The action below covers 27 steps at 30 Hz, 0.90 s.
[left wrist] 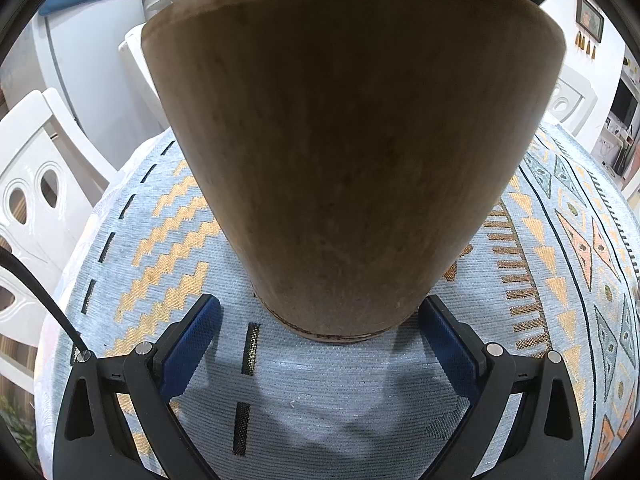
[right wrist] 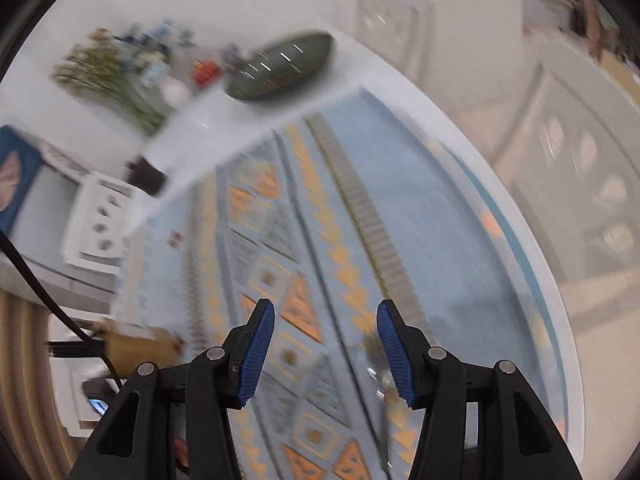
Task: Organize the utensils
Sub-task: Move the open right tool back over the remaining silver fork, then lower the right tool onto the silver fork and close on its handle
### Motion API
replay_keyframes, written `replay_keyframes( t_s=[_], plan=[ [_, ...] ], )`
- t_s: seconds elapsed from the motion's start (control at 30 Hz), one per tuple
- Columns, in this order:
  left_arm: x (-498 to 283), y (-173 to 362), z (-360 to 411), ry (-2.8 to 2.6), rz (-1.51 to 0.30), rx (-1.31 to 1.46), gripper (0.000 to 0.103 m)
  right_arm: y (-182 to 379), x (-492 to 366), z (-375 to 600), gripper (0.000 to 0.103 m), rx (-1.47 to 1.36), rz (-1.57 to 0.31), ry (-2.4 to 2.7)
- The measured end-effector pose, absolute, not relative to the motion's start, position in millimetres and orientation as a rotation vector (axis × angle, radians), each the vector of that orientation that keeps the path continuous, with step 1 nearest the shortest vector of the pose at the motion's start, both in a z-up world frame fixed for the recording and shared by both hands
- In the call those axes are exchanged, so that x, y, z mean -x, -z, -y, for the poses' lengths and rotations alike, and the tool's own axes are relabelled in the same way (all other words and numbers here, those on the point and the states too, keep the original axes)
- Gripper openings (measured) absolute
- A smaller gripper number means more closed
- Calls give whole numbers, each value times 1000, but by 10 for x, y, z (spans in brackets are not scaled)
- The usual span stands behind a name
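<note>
A tall brown wooden utensil holder (left wrist: 348, 152) stands upright on the patterned blue tablecloth (left wrist: 304, 392) and fills most of the left wrist view. My left gripper (left wrist: 320, 320) is open, its blue pads (left wrist: 188, 344) on either side of the holder's base, not pressing it. My right gripper (right wrist: 326, 352) is open and empty above the tablecloth (right wrist: 420, 220). The right wrist view is blurred by motion. The holder also shows small and blurred at the lower left there (right wrist: 138, 346). No utensils are clearly visible.
White chairs (left wrist: 36, 184) stand around the round table. In the right wrist view a dark oval dish (right wrist: 280, 66), dried flowers (right wrist: 116, 72) and small items sit at the far table edge. A black cable (right wrist: 48, 304) hangs at left.
</note>
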<state>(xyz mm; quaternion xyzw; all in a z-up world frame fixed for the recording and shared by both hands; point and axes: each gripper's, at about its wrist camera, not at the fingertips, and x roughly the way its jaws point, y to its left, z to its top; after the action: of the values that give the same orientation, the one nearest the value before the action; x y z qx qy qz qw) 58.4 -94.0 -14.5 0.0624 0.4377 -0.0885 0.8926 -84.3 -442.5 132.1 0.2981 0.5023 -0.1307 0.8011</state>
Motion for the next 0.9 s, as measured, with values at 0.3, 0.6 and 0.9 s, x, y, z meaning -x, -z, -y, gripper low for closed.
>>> replay_keyframes(
  t_s=[0.3, 0.6, 0.9],
  plan=[
    [-585, 145, 939, 184, -908, -129, 100, -670, 865, 4305, 50, -610, -1277, 304],
    [-589, 167, 934, 185, -908, -130, 100, -346, 928, 4281, 29, -582, -1371, 292],
    [-591, 166, 935, 185, -909, -130, 100, -185, 931, 4113, 17, -498, -1411, 300]
  ],
)
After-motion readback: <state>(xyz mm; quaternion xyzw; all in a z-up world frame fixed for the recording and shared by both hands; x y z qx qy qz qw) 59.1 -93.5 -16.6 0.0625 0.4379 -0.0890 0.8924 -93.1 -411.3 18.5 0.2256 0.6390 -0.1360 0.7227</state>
